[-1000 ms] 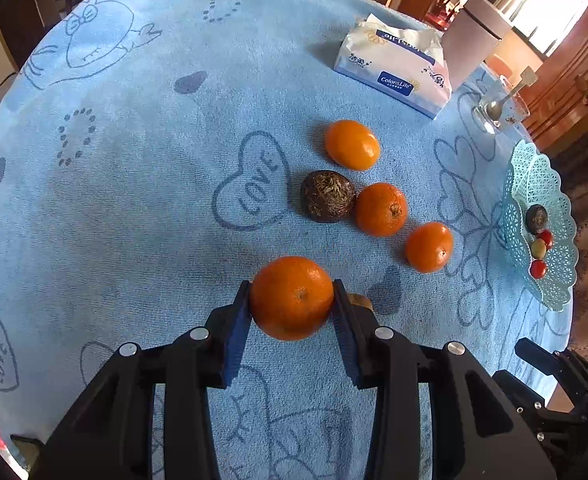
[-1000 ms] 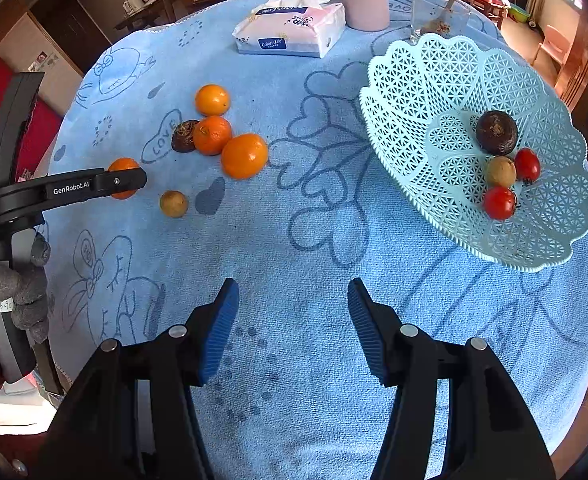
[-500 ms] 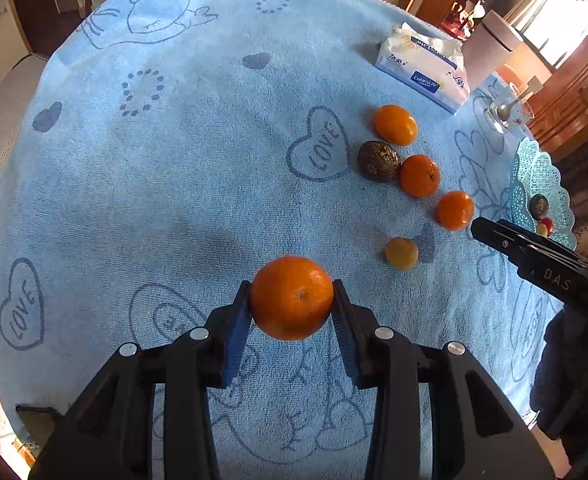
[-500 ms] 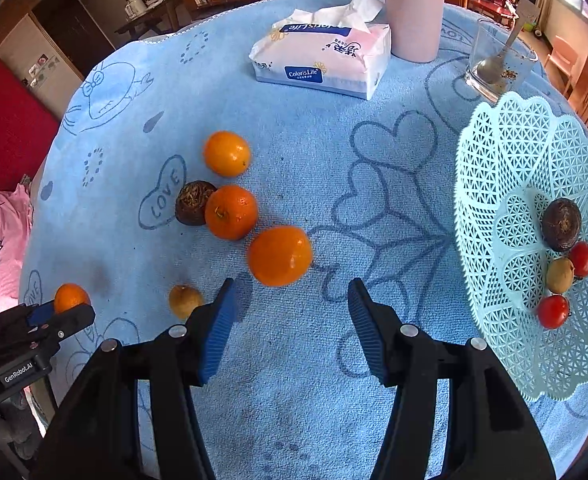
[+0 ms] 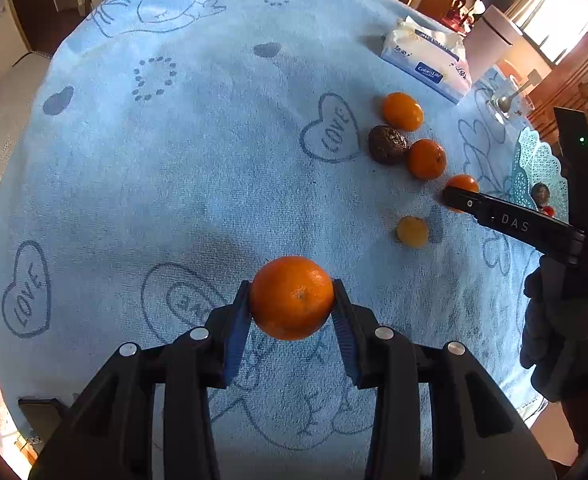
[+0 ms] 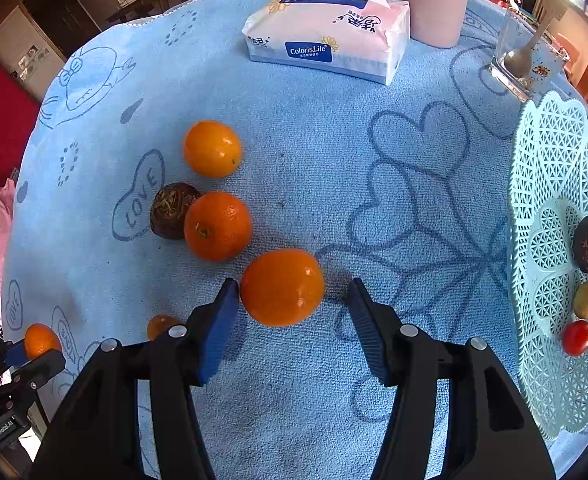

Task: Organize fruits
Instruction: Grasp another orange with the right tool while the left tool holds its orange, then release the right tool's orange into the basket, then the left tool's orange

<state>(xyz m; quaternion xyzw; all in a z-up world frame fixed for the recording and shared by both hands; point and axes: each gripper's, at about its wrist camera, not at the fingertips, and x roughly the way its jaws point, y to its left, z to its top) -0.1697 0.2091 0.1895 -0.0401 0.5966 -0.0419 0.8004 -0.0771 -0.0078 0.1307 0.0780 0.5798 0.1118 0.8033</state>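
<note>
Left tongs (image 5: 292,304) pinch an orange (image 5: 292,298). Right tongs (image 6: 294,298), spread, straddle a second orange (image 6: 282,287); centre it toward 3 o'clock before closing.

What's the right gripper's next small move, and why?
Probably ease down and close. The right gripper is open around an orange lying on the blue cloth, with a gap at one pad. The left gripper already holds another orange.
</note>
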